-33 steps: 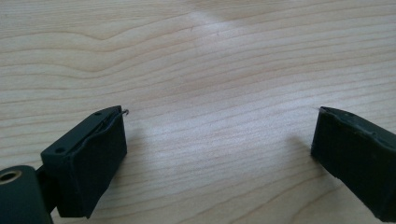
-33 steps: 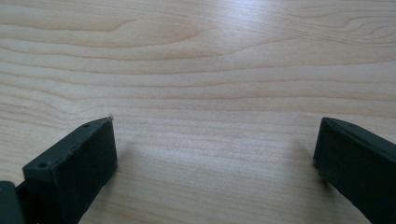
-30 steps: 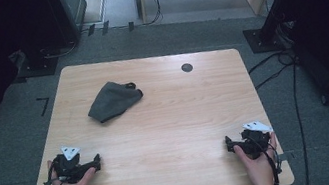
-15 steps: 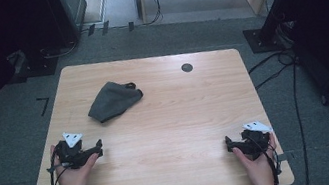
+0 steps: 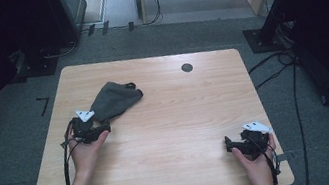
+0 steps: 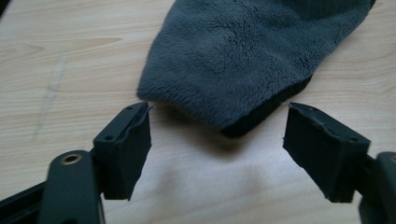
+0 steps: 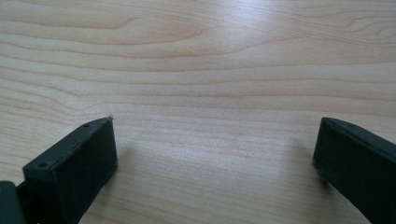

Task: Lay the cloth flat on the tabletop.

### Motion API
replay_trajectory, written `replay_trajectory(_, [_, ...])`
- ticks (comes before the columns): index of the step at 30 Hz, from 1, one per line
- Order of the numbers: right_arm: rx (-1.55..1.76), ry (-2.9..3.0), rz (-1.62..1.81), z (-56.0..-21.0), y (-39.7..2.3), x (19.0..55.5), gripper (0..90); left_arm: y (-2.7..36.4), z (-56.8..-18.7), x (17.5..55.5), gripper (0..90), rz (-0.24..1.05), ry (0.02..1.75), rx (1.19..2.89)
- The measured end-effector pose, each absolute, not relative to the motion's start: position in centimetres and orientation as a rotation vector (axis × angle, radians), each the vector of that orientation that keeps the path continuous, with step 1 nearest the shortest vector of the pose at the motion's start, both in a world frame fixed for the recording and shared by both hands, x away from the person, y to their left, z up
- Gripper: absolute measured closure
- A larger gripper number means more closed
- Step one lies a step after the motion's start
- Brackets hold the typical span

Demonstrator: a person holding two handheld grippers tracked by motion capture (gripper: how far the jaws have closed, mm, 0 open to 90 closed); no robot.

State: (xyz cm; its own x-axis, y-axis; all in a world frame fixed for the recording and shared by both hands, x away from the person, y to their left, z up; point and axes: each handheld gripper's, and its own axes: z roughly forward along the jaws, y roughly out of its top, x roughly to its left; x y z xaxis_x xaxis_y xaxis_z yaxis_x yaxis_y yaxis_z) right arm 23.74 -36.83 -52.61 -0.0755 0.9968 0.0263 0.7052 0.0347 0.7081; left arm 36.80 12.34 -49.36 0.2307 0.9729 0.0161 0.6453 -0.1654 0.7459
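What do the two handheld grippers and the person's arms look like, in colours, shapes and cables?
Both the left gripper and the right gripper are black, each with a pale three-cornered plate on top. Each has two blocky black jaws with flat pads, fixed by small screws. A thin black cable trails from each gripper back along the forearm. The forearms are bare, with no sleeves in view.

The left hand-held gripper (image 5: pixel 102 128) now sits up the light wooden counter (image 5: pixel 182 120) from its earlier place near the front left edge, just beside the near end of the dark grey fleece cloth (image 5: pixel 114 99). Its jaws have just been closing, with nothing between them; the cloth edge lies just ahead.
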Motion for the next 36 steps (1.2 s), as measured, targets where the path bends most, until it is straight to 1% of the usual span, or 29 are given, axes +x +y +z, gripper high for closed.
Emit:
replay_trajectory(2, [1.715, 1.827, 0.786, -52.6, -36.7, 23.8, 0.0, 11.8, -49.5, 37.4, 32.8, 0.689, 1.497, 1.907])
replay_trajectory(4, [1.718, 1.825, 0.786, -52.6, -36.6, 23.8, 0.0, 11.6, -49.6, 37.6, 42.9, 0.701, 1.502, 1.902])
replay_trajectory(5, [1.718, 1.825, 0.788, -52.6, -36.6, 23.7, 0.0, 11.5, -49.7, 37.8, 42.9, 0.710, 1.504, 1.900])
replay_trajectory(6, [1.717, 1.827, 0.790, -52.6, -36.6, 23.7, 0.0, 11.4, -49.7, 38.0, 47.9, 0.701, 1.514, 1.889])
replay_trajectory(7, [1.717, 1.826, 0.791, -52.6, -36.6, 23.7, 0.4, 11.6, -49.7, 38.2, 55.0, 0.674, 1.517, 1.874])
replay_trajectory(8, [1.711, 1.819, 0.796, -52.6, -36.7, 23.5, 5.5, 11.7, -49.8, 38.3, 67.5, 0.637, 1.514, 1.864])
replay_trajectory(9, [1.707, 1.812, 0.807, -52.5, -36.7, 23.3, 10.5, 11.9, -49.9, 38.4, 71.9, 0.616, 1.516, 1.849])
replay_trajectory(10, [1.697, 1.801, 0.815, -52.5, -36.7, 23.2, 17.6, 11.9, -49.9, 38.4, 75.9, 0.616, 1.516, 1.849])
replay_trajectory(11, [1.697, 1.801, 0.815, -52.5, -36.7, 23.2, 17.6, 11.9, -49.9, 38.4, 75.9, 0.603, 1.508, 1.843])
replay_trajectory(12, [1.672, 1.813, 0.836, -52.4, -36.7, 23.0, 24.9, 12.1, -49.7, 38.2, 80.3, 0.587, 1.477, 1.841])
replay_trajectory(15, [1.697, 1.827, 0.864, -52.1, -36.5, 22.8, 28.3, 12.0, -49.3, 37.5, 83.0, 0.554, 1.429, 1.843])
replay_trajectory(20, [1.653, 1.849, 0.957, -51.2, -35.5, 22.6, 32.1, 10.9, -49.2, 35.6, 83.6, 0.530, 1.331, 1.877])
replay_trajectory(23, [1.593, 1.883, 0.970, -50.6, -34.1, 22.4, 32.8, 10.0, -49.2, 34.2, 83.6, 0.523, 1.271, 1.908])
replay_trajectory(29, [1.486, 1.930, 1.023, -49.3, -31.8, 22.4, 35.2, 8.7, -49.1, 32.0, 83.7, 0.492, 1.222, 1.906])
replay_trajectory(32, [1.418, 1.971, 1.076, -48.3, -29.7, 23.1, 36.5, 7.9, -49.2, 30.2, 83.7, 0.484, 1.184, 1.917])
replay_trajectory(33, [1.418, 1.971, 1.076, -48.3, -29.7, 23.1, 36.5, 7.9, -49.2, 30.2, 83.7, 0.484, 1.184, 1.917])
replay_trajectory(34, [1.390, 1.993, 1.093, -48.0, -28.7, 23.6, 37.0, 7.8, -49.3, 29.3, 83.7, 0.485, 1.168, 1.924])
replay_trajectory(35, [1.390, 1.993, 1.093, -48.0, -28.7, 23.6, 37.0, 7.8, -49.3, 29.3, 83.7, 0.485, 1.168, 1.924])
replay_trajectory(36, [1.374, 2.006, 1.109, -47.7, -27.6, 24.1, 37.2, 7.6, -49.3, 28.6, 83.7, 0.477, 1.154, 1.934])
